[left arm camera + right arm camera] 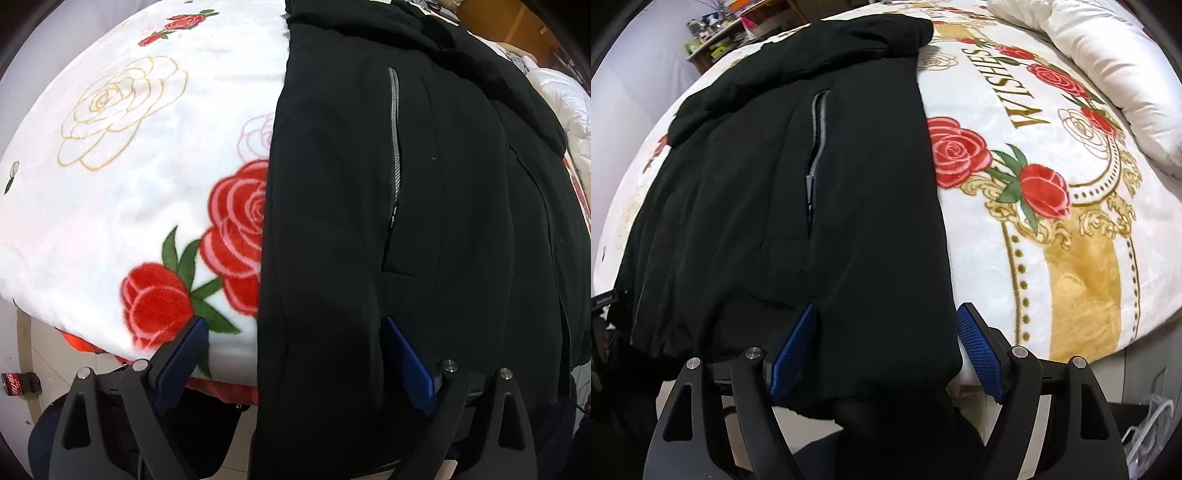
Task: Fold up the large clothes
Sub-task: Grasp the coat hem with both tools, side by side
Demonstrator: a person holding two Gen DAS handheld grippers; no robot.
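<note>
On the white plush blanket printed with red roses [1015,192], the word "WISHES" [1008,86] runs in large gold capitals — seen sideways, just beside the right edge of the black zip-pocket jacket [798,206]. In the left wrist view a red drinks can [20,384] lies on the tiled floor below the blanket's edge; its white script is too small to read. A small dark label [604,301] at the jacket's left carries pale lettering — illegible.

A bed under a white rose-patterned blanket [110,206] fills the space ahead of the jaws. Pale tiled floor [40,354] shows below, left of them. Cluttered wooden shelves [716,40] stand far ahead against a pale wall [639,55].
</note>
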